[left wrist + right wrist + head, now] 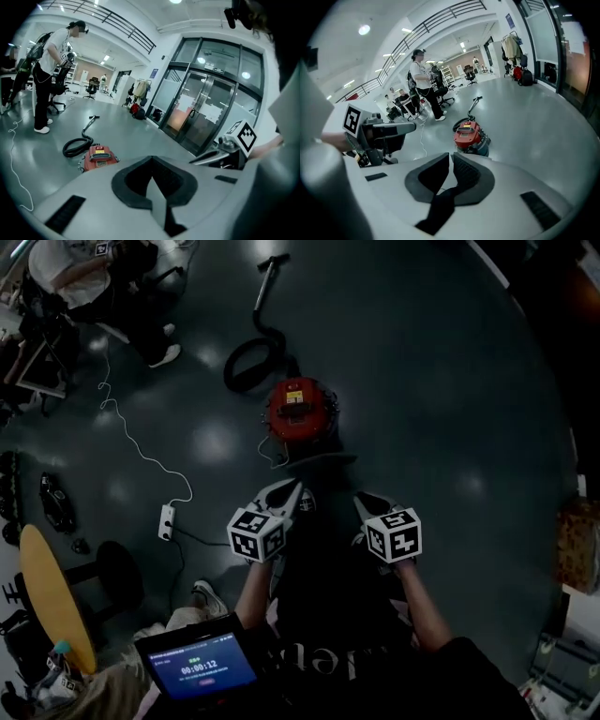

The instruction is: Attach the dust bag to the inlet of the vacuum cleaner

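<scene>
The red vacuum cleaner (300,409) stands on the dark floor ahead of me, its black hose (248,362) coiled behind it. The dark dust bag (323,521) hangs stretched between my two grippers, above the floor and nearer to me than the vacuum. My left gripper (284,493) is shut, and in the left gripper view a pale strip of the bag (157,204) is pinched in the left gripper (151,176). My right gripper (370,506) is shut too, and the right gripper view shows a dark fold of the bag (438,208) trailing from the right gripper (451,171). The vacuum (469,136) lies beyond.
A white power strip (167,521) and its cable (131,442) lie on the floor at the left. A yellow round table (52,596) and a black stool (117,568) stand at the lower left. A person (51,70) stands by office chairs; glass doors (206,108) are at the right.
</scene>
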Demonstrator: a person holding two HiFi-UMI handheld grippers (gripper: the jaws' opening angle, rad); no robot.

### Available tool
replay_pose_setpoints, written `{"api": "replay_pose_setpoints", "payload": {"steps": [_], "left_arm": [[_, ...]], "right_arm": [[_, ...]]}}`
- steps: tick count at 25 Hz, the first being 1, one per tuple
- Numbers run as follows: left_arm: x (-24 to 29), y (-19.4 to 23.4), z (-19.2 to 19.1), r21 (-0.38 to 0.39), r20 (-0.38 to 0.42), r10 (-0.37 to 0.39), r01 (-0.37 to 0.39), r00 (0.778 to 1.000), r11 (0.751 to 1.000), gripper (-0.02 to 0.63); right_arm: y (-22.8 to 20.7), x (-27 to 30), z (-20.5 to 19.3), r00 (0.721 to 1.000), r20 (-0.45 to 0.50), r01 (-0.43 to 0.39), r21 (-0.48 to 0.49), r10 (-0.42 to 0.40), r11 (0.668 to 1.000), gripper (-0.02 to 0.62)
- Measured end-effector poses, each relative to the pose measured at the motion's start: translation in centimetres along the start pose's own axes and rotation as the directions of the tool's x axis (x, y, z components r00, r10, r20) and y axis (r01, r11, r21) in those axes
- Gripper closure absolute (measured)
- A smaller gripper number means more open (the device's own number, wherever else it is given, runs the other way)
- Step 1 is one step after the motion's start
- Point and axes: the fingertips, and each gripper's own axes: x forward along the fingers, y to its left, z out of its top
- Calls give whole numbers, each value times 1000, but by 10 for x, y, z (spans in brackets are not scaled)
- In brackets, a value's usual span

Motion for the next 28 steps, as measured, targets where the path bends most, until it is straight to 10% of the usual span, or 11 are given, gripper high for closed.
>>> {"api": "replay_pose_setpoints", "payload": {"steps": [11, 28], "left_arm": [[-41, -147, -67, -7, -30, -2, 1, 1000, 1000, 600], [-140, -134, -58, 98, 15, -29, 28, 999, 995, 600]], "right_arm": [[20, -86, -56, 989, 39, -142, -6, 142, 990, 551], [111, -96, -66, 984, 150, -100, -3, 100, 995, 551]]}}
